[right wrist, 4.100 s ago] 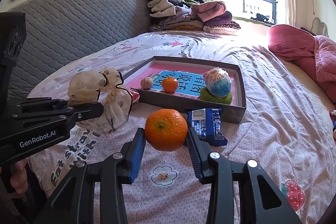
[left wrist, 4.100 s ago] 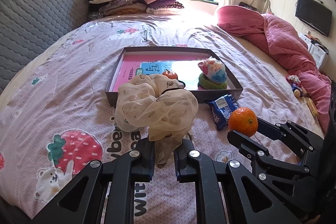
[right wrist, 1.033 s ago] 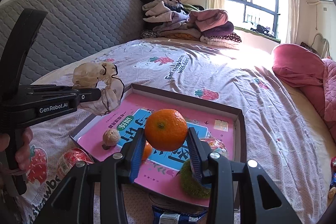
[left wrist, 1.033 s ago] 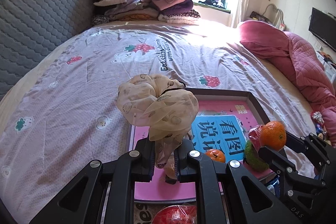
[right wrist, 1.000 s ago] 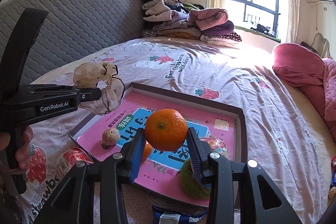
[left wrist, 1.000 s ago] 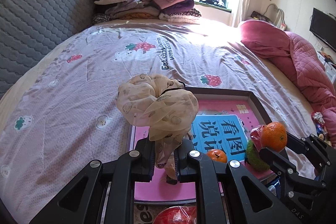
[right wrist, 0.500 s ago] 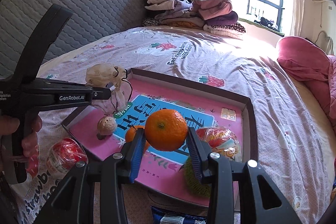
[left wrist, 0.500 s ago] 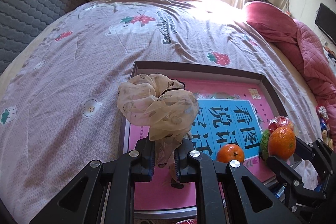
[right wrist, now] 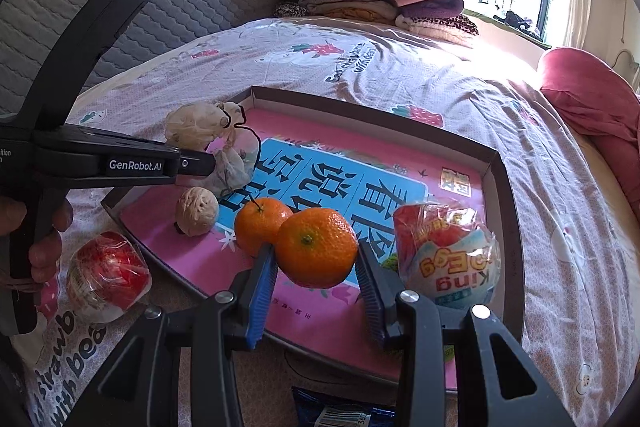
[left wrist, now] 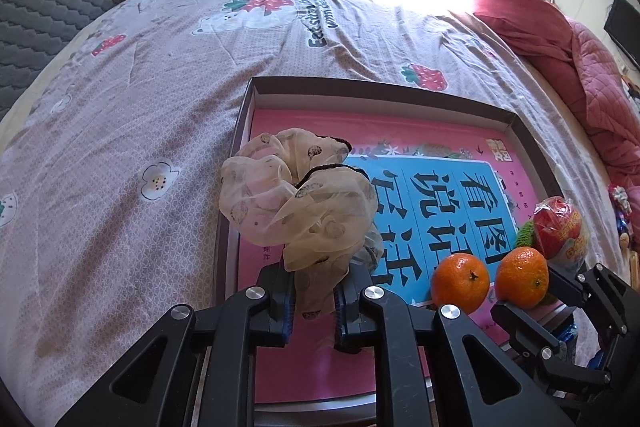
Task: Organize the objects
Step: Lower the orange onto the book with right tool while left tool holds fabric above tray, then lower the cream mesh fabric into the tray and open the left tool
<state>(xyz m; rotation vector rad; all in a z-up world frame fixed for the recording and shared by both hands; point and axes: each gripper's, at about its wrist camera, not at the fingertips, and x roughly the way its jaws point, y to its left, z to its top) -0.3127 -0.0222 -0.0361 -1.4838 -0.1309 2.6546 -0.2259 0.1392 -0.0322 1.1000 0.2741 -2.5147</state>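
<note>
Hovering over the near-left part of the shallow box (left wrist: 524, 135), the left gripper (left wrist: 314, 301) kept its blue pads pressed on the tail of the cream scrunchie (left wrist: 298, 205), whose bulk stood up above the fingertips; four seconds before it had hung over bare bedspread short of the box, so the carry was done and, I judged, only the letting go remained. From that same left camera the pink-and-blue book (left wrist: 436, 187) lay flat on the box floor, a loose mandarin (left wrist: 460, 283) rested on it toward the near-right, and touching or just beside that fruit sat the second mandarin (left wrist: 522, 277) at the tips of the right gripper (left wrist: 532, 303). Turning to the right camera, the change was plainer: the held mandarin (right wrist: 316, 253), gripped tight a half second earlier, now sat between blue pads (right wrist: 262, 291) that had spread, with a clear gap on the right pad's side, so the fruit looked lowered onto the book and all but released. It lay inside the box near the front wall, against the loose mandarin (right wrist: 260, 223), with a walnut (right wrist: 197, 211) further left and a wrapped toy egg (right wrist: 448, 259) to its right. A red wrapped ball (right wrist: 106, 277) and a blue packet (right wrist: 340, 413) still lay outside the box, by my reckoning yet to be gathered.
</note>
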